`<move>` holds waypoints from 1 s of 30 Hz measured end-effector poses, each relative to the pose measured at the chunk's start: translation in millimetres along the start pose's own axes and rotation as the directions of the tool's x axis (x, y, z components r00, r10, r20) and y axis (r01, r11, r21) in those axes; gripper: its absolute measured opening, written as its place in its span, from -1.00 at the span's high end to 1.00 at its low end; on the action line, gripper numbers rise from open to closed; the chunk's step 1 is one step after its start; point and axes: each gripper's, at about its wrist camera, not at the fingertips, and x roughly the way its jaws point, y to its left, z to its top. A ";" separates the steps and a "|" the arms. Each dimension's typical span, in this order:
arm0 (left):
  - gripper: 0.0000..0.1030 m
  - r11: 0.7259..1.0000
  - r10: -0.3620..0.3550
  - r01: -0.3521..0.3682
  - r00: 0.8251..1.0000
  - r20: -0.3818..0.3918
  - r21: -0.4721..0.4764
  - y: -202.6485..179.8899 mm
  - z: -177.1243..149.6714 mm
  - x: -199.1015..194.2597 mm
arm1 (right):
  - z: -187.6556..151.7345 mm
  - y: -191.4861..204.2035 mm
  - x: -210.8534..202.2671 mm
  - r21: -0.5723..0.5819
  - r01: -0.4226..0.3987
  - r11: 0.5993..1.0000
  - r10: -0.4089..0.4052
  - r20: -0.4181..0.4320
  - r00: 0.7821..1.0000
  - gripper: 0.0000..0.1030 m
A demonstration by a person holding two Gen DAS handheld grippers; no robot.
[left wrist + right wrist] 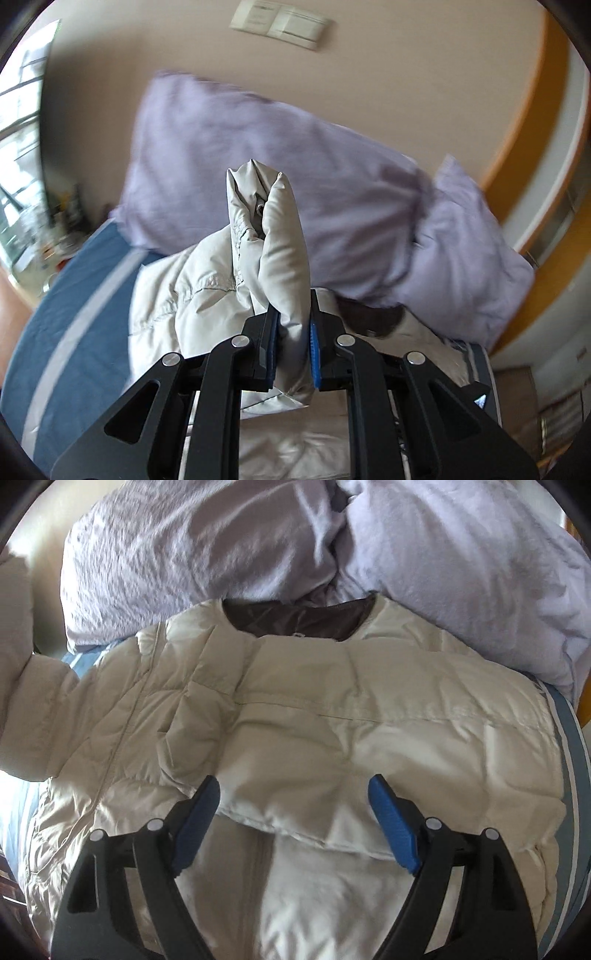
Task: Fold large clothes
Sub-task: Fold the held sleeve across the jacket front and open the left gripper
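A cream quilted puffer jacket (pixel 332 709) with a brown lining at the collar (pixel 295 618) lies spread on the bed. My left gripper (pixel 293 350) is shut on the jacket's sleeve cuff (pixel 273 229), which stands up between the blue pads, lifted above the rest of the jacket (pixel 177 306). In the right wrist view that raised sleeve (pixel 22 664) shows at the far left. My right gripper (pixel 295 812) hovers open just over a folded-in flap of the jacket, its blue pads (pixel 395 830) apart and pressing on nothing.
Two lilac pillows (pixel 184 554) (pixel 461 572) lie against the beige wall behind the collar. The bed has a blue sheet with a pale stripe (pixel 74 332). A wooden headboard edge (pixel 524 122) curves at the right; a window (pixel 18 147) is at the far left.
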 end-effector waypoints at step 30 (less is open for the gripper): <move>0.73 0.975 -0.071 0.163 0.868 -0.492 0.148 -147.1 -139.8 179.0 | -27.0 -75.3 -33.0 0.174 0.052 0.983 -0.060 0.043 0.997 -0.62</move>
